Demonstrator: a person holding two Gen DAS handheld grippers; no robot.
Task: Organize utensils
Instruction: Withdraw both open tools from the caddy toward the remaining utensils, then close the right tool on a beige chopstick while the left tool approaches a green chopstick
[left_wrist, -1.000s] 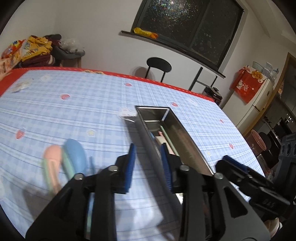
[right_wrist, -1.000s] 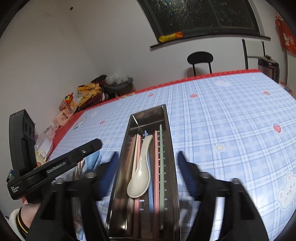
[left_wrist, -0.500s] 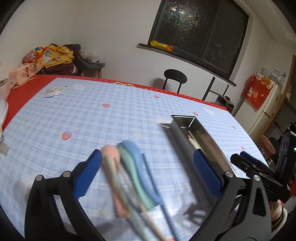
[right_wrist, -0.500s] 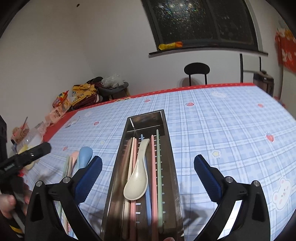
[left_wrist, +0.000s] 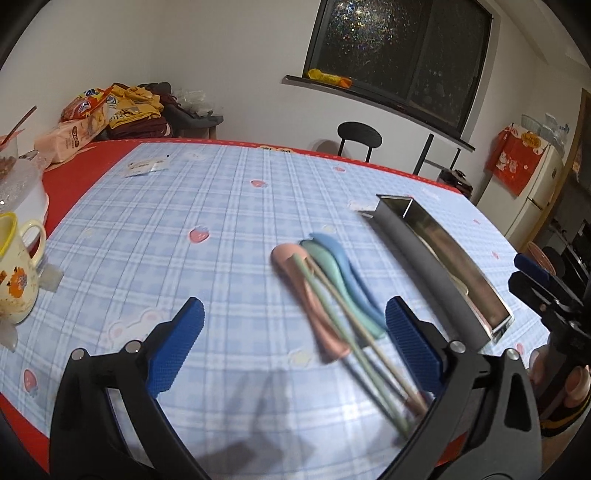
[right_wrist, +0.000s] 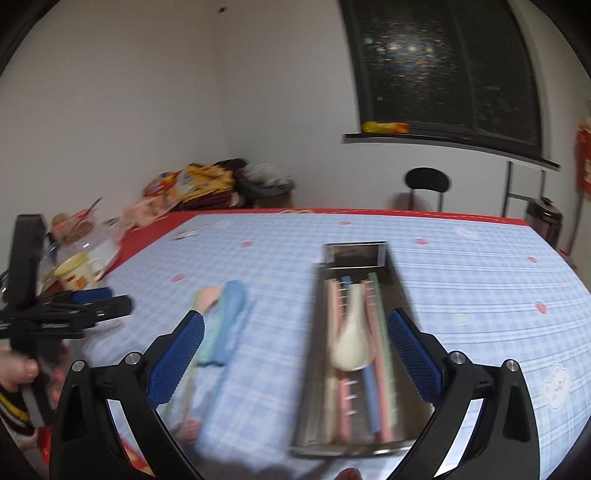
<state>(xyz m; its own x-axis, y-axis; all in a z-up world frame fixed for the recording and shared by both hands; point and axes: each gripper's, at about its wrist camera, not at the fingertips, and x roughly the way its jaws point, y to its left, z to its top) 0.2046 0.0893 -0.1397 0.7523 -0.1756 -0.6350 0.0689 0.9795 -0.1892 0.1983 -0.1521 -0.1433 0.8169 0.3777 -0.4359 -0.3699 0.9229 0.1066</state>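
Both the left gripper (left_wrist: 293, 347) and right gripper (right_wrist: 295, 354) stand fully spread, holding nothing. Loose spoons (left_wrist: 325, 288) lie beside the steel tray (left_wrist: 439, 266). Advisable: straddle one handle squarely before closing.

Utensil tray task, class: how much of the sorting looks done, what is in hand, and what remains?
Done: a white spoon and several chopsticks lie in the metal tray. In hand: nothing; the left gripper and right gripper have open, empty jaws. Left: the pink spoon, green spoon, blue spoon and loose chopsticks beside the tray.
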